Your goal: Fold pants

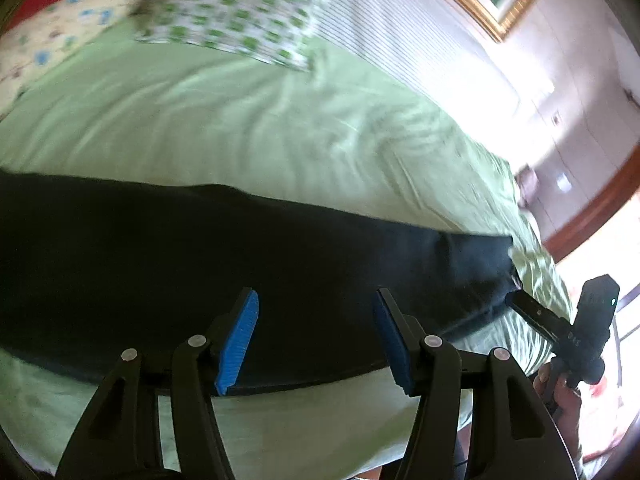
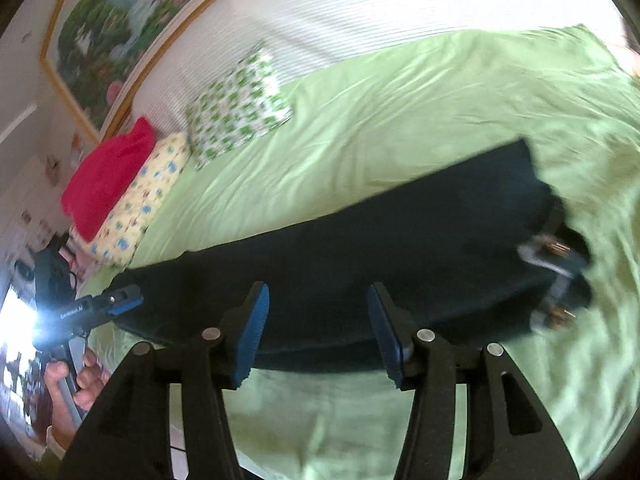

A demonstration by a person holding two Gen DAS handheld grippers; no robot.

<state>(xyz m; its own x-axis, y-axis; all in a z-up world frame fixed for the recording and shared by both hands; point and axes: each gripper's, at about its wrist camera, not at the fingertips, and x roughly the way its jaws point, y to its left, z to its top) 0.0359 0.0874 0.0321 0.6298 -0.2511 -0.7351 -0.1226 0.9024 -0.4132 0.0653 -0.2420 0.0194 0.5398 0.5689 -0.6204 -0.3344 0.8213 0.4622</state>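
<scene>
Across the near edge of the bed [image 1: 280,128] the pants [image 1: 240,248] lie folded lengthwise; we hold the left hand-held gripper [image 1: 316,340] and right hand-held gripper [image 2: 318,330] wide, empty above them, probably ready for the crosswise fold.

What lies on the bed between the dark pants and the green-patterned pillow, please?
Only bare green sheet separates the pants from the pillow; the right wrist view shows it best.

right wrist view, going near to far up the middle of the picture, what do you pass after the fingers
bare green sheet → dark pants lying in a long band across the bed → more green sheet → green-and-white patterned cloth → white striped cover → framed picture on the wall
</scene>
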